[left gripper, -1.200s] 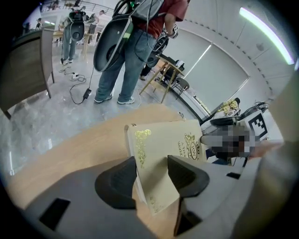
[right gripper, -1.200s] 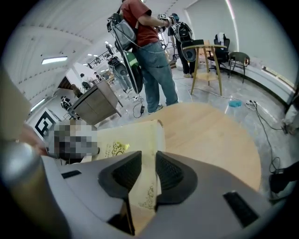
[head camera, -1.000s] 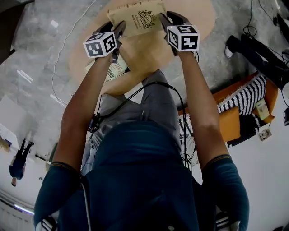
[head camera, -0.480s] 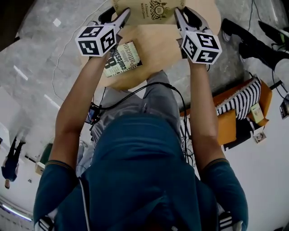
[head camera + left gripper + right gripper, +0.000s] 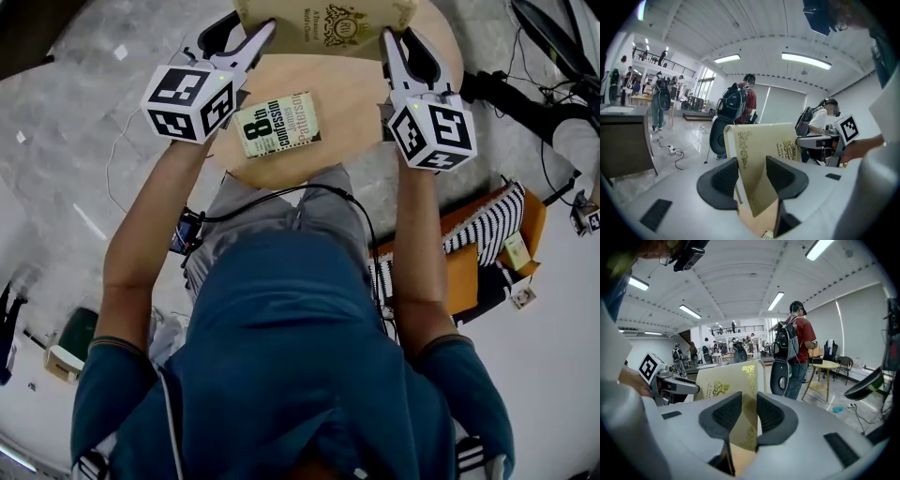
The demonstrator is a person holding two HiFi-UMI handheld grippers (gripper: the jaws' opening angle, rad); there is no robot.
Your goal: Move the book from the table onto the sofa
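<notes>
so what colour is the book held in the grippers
The book is cream-tan with gold ornament; left gripper view shows it best.

Book between left gripper and right gripper

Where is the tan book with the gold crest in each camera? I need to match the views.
Head view: the tan book is at the top edge, centre.
Left gripper view: the book stands upright at centre, rising from the lower middle.
Right gripper view: the book stands upright just left of centre.
Shared landmark: the gold crest on its cover, right of centre in the left gripper view and left of centre in the right gripper view.
</notes>
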